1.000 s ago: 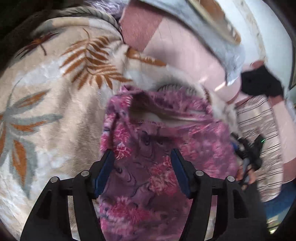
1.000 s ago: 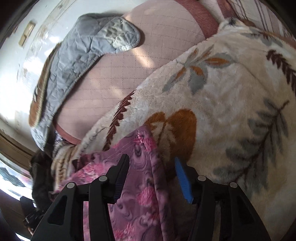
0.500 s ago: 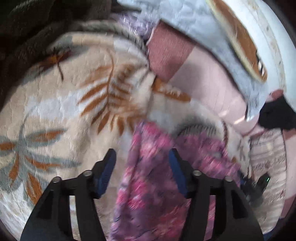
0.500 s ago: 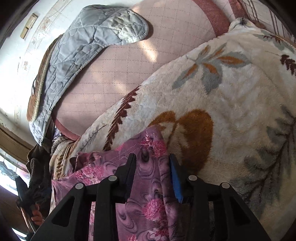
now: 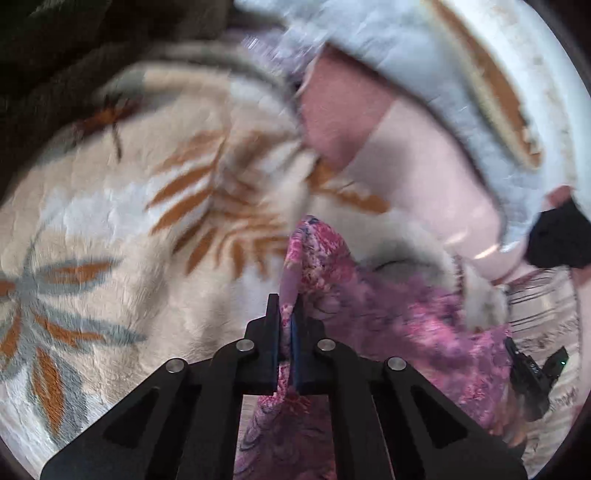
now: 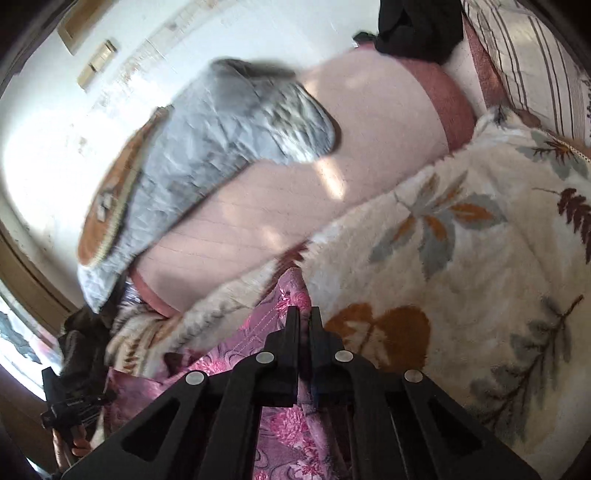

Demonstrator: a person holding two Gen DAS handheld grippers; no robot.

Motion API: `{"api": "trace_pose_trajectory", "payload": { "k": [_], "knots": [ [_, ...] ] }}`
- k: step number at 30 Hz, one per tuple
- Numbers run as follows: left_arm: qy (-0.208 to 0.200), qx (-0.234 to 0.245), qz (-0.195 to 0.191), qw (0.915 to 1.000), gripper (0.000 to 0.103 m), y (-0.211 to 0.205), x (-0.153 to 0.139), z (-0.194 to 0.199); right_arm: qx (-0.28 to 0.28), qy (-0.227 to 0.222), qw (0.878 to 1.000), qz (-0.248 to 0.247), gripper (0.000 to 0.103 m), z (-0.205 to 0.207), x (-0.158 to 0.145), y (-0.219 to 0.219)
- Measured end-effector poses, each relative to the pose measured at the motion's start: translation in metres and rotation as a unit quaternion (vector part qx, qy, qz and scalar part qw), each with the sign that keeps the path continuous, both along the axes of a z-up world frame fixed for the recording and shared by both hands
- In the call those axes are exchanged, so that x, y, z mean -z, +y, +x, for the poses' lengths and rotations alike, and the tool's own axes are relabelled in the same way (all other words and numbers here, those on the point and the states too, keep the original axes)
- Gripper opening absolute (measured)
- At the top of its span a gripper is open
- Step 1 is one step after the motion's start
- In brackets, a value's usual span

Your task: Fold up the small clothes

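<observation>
A cream plush blanket [image 5: 155, 229] patterned with orange and grey leaves covers the bed. Beyond it lies a pink quilted sheet [image 6: 280, 221], with a grey quilted cushion [image 6: 229, 147] resting on it against the white wall [image 6: 221, 33]. A striped pillow [image 6: 524, 55] sits near a black cloth [image 6: 417, 26].
</observation>
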State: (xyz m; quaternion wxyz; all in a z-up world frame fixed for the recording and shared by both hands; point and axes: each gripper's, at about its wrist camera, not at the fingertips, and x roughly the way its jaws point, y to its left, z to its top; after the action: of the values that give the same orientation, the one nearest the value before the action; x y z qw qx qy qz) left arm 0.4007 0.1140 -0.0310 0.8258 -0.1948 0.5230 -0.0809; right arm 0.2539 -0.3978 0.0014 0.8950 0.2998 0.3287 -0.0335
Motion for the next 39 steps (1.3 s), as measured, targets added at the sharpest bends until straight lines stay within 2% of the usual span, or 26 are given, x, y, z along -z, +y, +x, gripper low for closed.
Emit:
{"api": "trace_pose_trajectory", "payload": {
  "k": [2,4,5,8,9,10,11,12,13,14,16,17,18,20,21,23,24,26,28,30,31,33,36,38,39],
  "knots": [
    [0.011,0.001,0.022,0.9997,0.004,-0.003,0.008,-0.003,0.005,0.038,0.999,0.010,0.004,0.008,0.021,0.000],
    [0.005,0.002,0.022,0.9997,0.004,-0.001,0.003,-0.010,0.006,0.106,0.994,0.012,0.011,0.014,0.047,0.000],
    [0.003,0.000,0.019,0.9998,0.004,0.002,-0.003,-0.016,0.005,0.125,0.992,0.005,0.010,0.014,0.053,0.001],
    [-0.039,0.020,0.017,0.9989,0.004,0.002,-0.032,-0.045,0.021,0.081,0.996,-0.028,0.012,-0.009,0.031,0.007],
    [-0.049,0.034,0.007,0.9982,0.005,-0.002,-0.037,-0.055,0.005,0.052,0.998,-0.026,0.012,-0.018,0.021,0.012],
    [-0.053,0.045,-0.005,0.9976,0.011,-0.006,-0.038,-0.064,-0.020,0.021,0.999,-0.015,0.014,-0.027,0.014,0.019],
    [-0.054,0.056,-0.017,0.9968,0.018,-0.010,-0.038,-0.075,-0.037,0.005,0.999,-0.008,0.018,-0.035,0.011,0.027],
    [-0.047,0.065,-0.023,0.9965,0.020,-0.019,-0.032,-0.089,-0.051,-0.001,0.999,-0.002,0.020,-0.042,0.011,0.036],
    [-0.036,0.071,-0.018,0.9967,0.020,-0.025,-0.024,-0.096,-0.072,0.004,0.997,0.006,0.021,-0.047,0.017,0.046],
    [-0.013,0.078,-0.005,0.9969,0.020,-0.033,-0.010,-0.105,-0.091,0.027,0.995,0.003,0.022,-0.048,0.028,0.058],
    [0.009,0.079,0.010,0.9968,0.018,-0.039,0.004,-0.114,-0.110,0.093,0.989,-0.015,0.020,-0.046,0.053,0.075],
    [-0.006,0.079,0.018,0.9967,0.018,-0.039,0.001,-0.122,-0.102,0.077,0.992,-0.024,0.019,-0.054,0.051,0.077],
    [-0.002,0.082,0.023,0.9964,0.019,-0.039,-0.004,-0.126,-0.096,0.072,0.993,-0.021,0.020,-0.059,0.046,0.076],
    [0.006,0.078,0.011,0.9969,0.019,-0.033,-0.015,-0.136,-0.076,0.072,0.994,0.020,0.024,-0.076,0.035,0.064],
    [0.000,0.075,0.002,0.9972,0.020,-0.029,-0.019,-0.142,-0.050,0.055,0.997,0.036,0.031,-0.094,0.026,0.052],
    [-0.006,0.071,-0.001,0.9974,0.036,-0.023,-0.024,-0.156,0.002,0.040,0.998,0.037,0.055,-0.125,0.018,0.034],
    [-0.004,0.069,-0.003,0.9976,0.038,-0.021,-0.024,-0.164,0.035,0.038,0.998,0.034,0.056,-0.147,0.018,0.024],
    [0.010,0.069,-0.012,0.9975,0.039,-0.024,-0.012,-0.172,0.056,0.048,0.997,0.037,0.056,-0.171,0.026,0.015],
    [0.039,0.063,-0.015,0.9971,0.039,-0.028,0.005,-0.180,0.057,0.072,0.994,0.064,0.055,-0.184,0.045,0.015],
    [0.038,0.054,-0.015,0.9977,0.039,-0.030,0.008,-0.190,0.028,0.077,0.991,0.108,0.022,-0.186,0.063,0.022],
    [0.035,0.052,-0.011,0.9980,0.039,-0.031,0.006,-0.193,0.001,0.072,0.991,0.111,0.008,-0.184,0.067,0.031],
    [0.044,0.050,-0.012,0.9977,0.039,-0.028,0.002,-0.198,-0.018,0.054,0.996,0.074,0.007,-0.185,0.060,0.042],
    [0.051,0.042,-0.010,0.9977,0.039,-0.021,0.002,-0.205,0.011,-0.009,0.997,0.071,0.004,-0.200,0.037,0.030],
    [0.059,0.036,-0.018,0.9974,0.039,-0.016,0.007,-0.209,0.029,-0.007,0.997,0.065,0.004,-0.204,0.040,0.022],
    [0.060,0.034,-0.023,0.9974,0.039,-0.015,0.008,-0.210,0.031,0.014,0.997,0.069,0.004,-0.203,0.051,0.019]
  ]
}}
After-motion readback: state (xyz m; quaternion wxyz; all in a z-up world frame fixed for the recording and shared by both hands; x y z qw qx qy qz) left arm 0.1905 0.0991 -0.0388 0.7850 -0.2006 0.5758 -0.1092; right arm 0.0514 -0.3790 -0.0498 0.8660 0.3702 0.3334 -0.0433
